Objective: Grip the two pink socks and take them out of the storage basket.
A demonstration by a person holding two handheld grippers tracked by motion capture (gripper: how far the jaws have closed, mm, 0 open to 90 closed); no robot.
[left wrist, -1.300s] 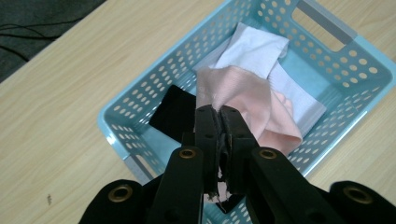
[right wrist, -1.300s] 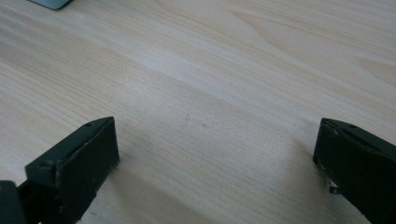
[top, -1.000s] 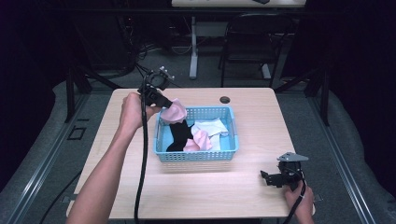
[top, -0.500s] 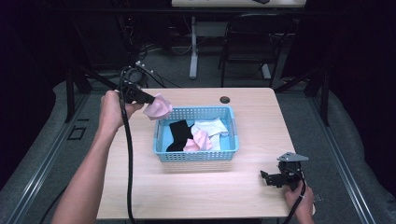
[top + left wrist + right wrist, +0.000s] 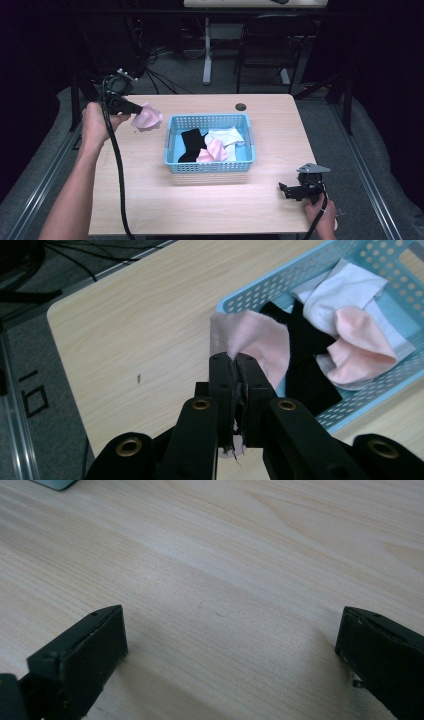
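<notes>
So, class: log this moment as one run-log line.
left gripper: shut on pink cloth | right gripper: open, empty | basket: cloths inside

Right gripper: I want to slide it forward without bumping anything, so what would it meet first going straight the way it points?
Probably nothing soon: ahead of the right gripper lies bare table. A blue-grey corner sits far off, left of its line.

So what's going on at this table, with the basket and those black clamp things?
A person holds a two-jaw gripper in each hand. The left gripper is shut on a pink cloth, holding it above the table, to the left of the blue basket. A black cloth, a white cloth and another pink piece lie in the basket. The right gripper rests open near the table's right front corner, holding nothing.
</notes>
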